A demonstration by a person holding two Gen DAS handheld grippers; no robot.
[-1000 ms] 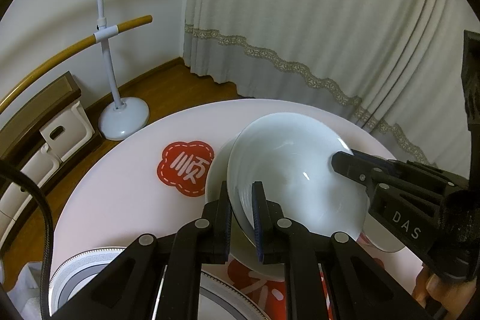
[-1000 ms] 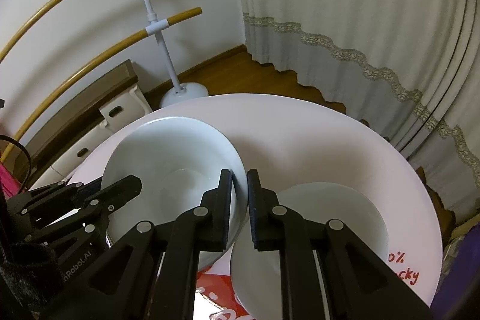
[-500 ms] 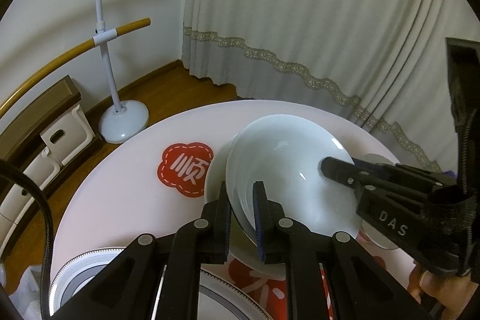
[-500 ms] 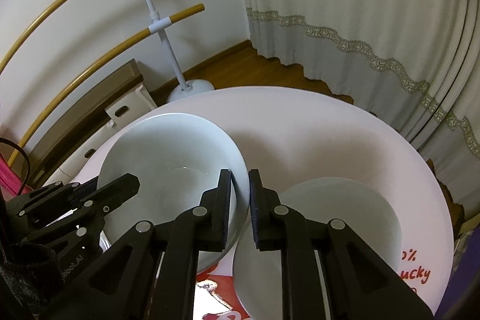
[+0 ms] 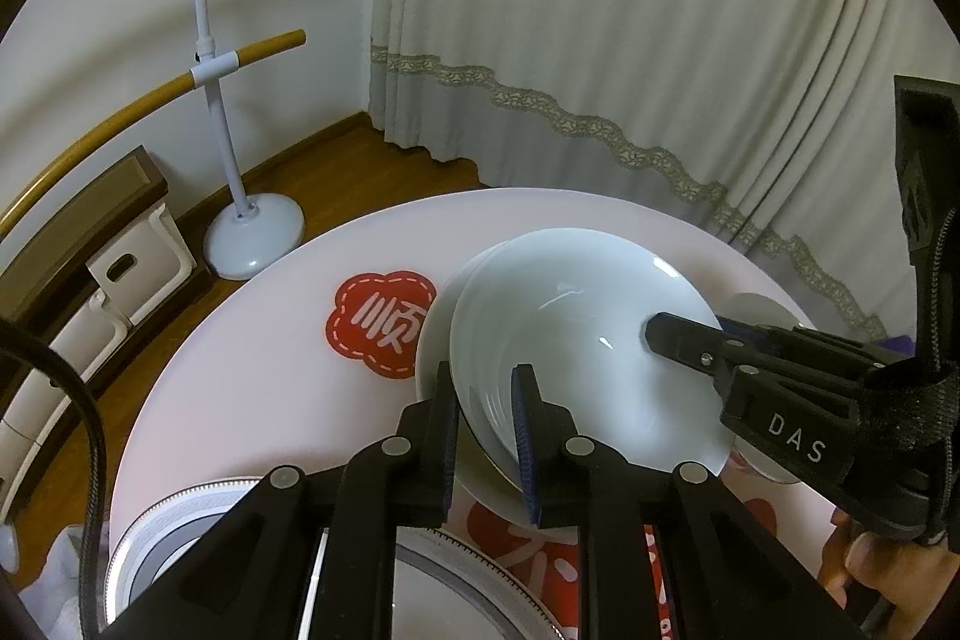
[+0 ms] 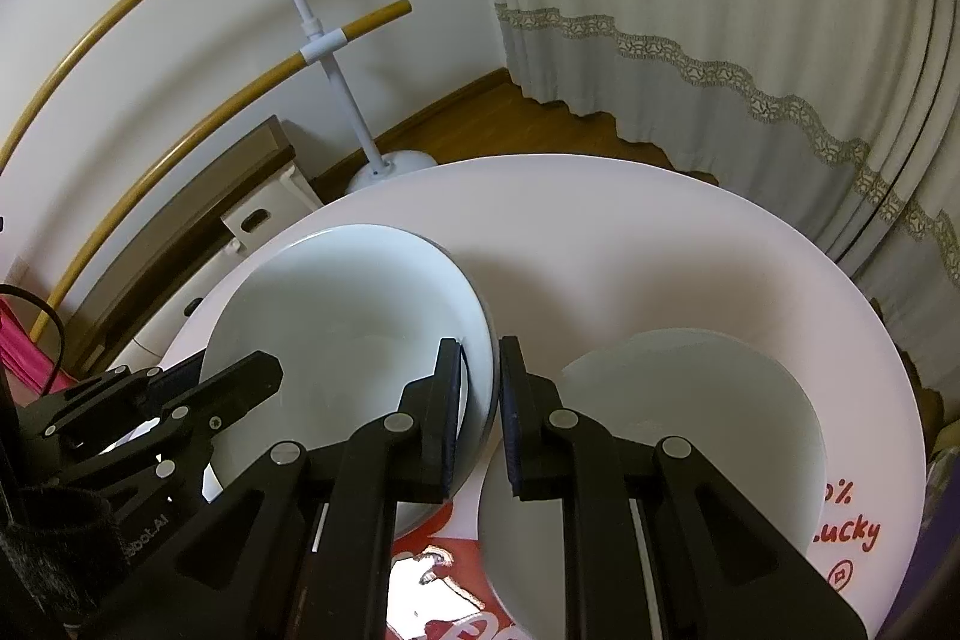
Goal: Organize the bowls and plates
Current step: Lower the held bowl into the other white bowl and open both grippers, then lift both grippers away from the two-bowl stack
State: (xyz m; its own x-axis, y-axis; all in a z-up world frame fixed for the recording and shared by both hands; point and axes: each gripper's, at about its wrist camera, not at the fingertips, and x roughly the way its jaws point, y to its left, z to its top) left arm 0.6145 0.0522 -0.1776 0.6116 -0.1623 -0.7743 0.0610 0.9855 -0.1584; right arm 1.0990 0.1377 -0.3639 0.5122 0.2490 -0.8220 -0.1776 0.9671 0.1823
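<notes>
Bowl of pale glazed white ceramic (image 5: 576, 340), wide and shallow, sits nested on another like it near the middle of the round white table (image 5: 240, 370). Starting at its left rim, my left gripper (image 5: 485, 421) straddles the edge, jaws opening, pads seemingly off the rim. At the right rim my right gripper (image 6: 480, 412) stays pinched narrow on the bowl's edge. If that side lifts or drags alone, I judge the bowl could tip, skid off the lower one, or knock the plain white plate (image 6: 690, 436) just beside it.

Right gripper (image 6: 480, 400) clamps the white bowl's (image 6: 348, 304) rim beside a white plate (image 6: 708, 412).
</notes>
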